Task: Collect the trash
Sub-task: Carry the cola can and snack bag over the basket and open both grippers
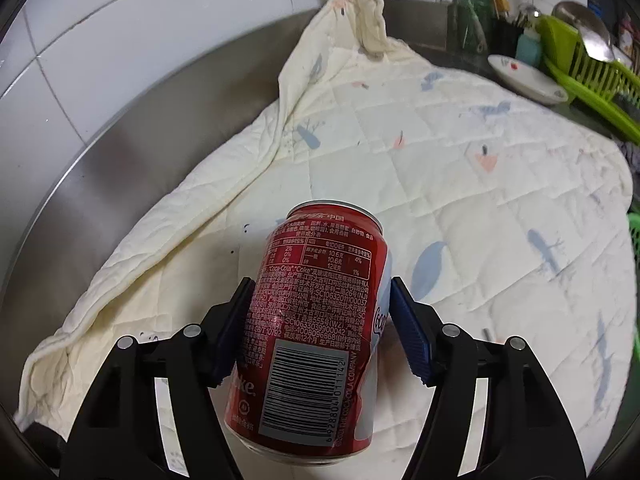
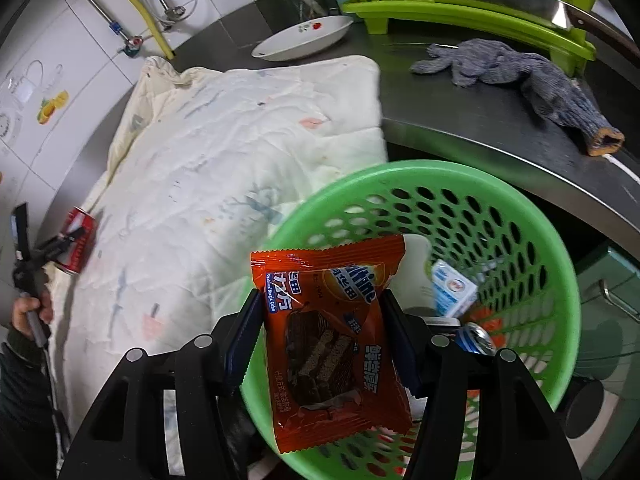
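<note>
Lying on the quilted cloth (image 1: 460,168), the red cola can (image 1: 316,328) sits between the left gripper's (image 1: 320,332) blue pads, one pad on each side of its body; whether they truly press it I cannot tell. Over the green perforated basket (image 2: 500,208) the right gripper (image 2: 320,344) pinches an orange snack wrapper (image 2: 328,340). A small carton (image 2: 454,288) and a blue can (image 2: 474,338) lie in the basket. Behind, a white dish (image 2: 304,38), a grey rag (image 2: 516,76) and a lime drying rack (image 2: 460,4) crowd the steel counter (image 2: 460,120).

Steel counter (image 2: 480,128) bears quilted cloth (image 2: 248,152), plate (image 2: 304,38), glove (image 2: 520,76).
</note>
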A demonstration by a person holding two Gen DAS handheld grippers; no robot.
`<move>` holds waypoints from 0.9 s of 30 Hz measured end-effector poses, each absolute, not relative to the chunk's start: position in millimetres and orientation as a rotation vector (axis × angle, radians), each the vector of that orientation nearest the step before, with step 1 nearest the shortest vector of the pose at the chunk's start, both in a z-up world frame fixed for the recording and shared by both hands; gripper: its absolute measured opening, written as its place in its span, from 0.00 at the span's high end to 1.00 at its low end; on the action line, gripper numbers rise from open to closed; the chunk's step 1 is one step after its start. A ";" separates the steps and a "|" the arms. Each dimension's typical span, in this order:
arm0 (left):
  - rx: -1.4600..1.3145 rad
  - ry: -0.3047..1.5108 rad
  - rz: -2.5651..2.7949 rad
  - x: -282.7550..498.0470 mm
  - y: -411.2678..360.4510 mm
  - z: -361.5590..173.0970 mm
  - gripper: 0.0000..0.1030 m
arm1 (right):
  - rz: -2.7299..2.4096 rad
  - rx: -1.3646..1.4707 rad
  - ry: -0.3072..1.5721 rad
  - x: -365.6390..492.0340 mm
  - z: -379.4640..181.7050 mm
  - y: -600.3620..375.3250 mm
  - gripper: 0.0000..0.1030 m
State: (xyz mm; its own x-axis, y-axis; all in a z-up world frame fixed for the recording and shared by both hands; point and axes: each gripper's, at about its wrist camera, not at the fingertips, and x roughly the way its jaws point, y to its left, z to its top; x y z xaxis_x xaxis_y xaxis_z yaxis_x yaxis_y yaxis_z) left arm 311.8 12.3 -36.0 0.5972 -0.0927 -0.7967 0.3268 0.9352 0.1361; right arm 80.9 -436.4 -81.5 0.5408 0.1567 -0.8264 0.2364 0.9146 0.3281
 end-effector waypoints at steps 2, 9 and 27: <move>0.266 0.874 -0.265 303.7 7.5 -27.0 0.36 | -0.074 0.412 1.010 78.1 -84.6 -439.8 0.45; 0.282 0.801 -0.372 265.7 -32.0 -1.5 0.36 | -0.152 0.407 1.022 64.9 -97.0 -460.8 0.42; 0.305 0.740 -0.748 161.1 -211.3 5.9 0.36 | -0.167 0.485 0.913 2.3 -76.6 -501.6 0.24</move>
